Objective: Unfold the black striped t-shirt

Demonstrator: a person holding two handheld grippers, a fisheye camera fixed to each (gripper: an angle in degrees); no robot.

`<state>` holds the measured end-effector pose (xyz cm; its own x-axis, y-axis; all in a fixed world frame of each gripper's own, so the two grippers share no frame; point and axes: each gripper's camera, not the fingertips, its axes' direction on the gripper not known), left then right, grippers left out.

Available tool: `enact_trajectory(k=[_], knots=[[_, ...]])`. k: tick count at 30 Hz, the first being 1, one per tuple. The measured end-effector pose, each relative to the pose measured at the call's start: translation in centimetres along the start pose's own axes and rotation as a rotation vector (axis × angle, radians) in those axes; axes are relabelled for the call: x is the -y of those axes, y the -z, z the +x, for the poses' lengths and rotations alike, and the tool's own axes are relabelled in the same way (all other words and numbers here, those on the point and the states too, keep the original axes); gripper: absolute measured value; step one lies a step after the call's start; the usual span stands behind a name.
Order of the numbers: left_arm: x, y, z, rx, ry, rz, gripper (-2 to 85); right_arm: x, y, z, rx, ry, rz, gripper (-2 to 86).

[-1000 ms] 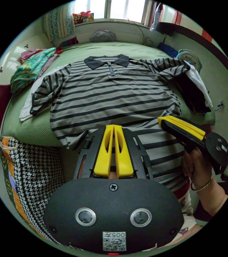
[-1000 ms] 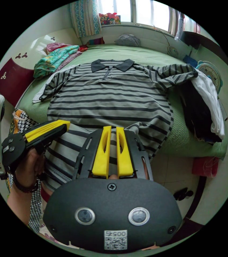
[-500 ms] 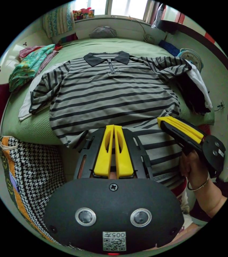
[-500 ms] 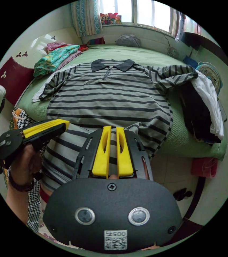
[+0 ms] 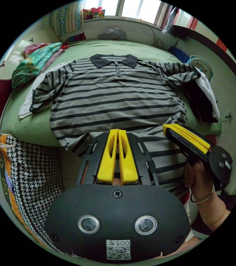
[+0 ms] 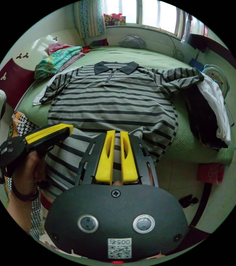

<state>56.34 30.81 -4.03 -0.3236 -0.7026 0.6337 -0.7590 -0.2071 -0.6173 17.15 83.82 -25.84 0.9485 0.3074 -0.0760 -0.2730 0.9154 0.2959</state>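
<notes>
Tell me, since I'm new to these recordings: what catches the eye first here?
The grey, black-striped polo shirt dominates, spread flat, collar far, across the green bed, its hem hanging over the near edge. Next come the yellow claws: the right claw and the left claw, each shut on that hem. A dark and white clothes heap sits at the bed's right side.

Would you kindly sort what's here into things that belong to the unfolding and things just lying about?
In the job:
- striped shirt
- left gripper
- right gripper

Lying about:
- teal cloth pile
- white garment
- fan
- houndstooth cloth
</notes>
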Motion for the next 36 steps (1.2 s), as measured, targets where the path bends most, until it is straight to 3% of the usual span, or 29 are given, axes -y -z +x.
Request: enact_trajectory(k=[27,36], knots=[[0.4,-0.6,0.1,-0.010,0.008,0.004,-0.7,-0.2,2.3,1.3,-0.004,-0.003,-0.001,3.7],[0.8,-1.1,0.7,0.014,0.000,-0.003,-0.7,0.0,3.4,3.3,0.042,-0.051,-0.018,-1.1]])
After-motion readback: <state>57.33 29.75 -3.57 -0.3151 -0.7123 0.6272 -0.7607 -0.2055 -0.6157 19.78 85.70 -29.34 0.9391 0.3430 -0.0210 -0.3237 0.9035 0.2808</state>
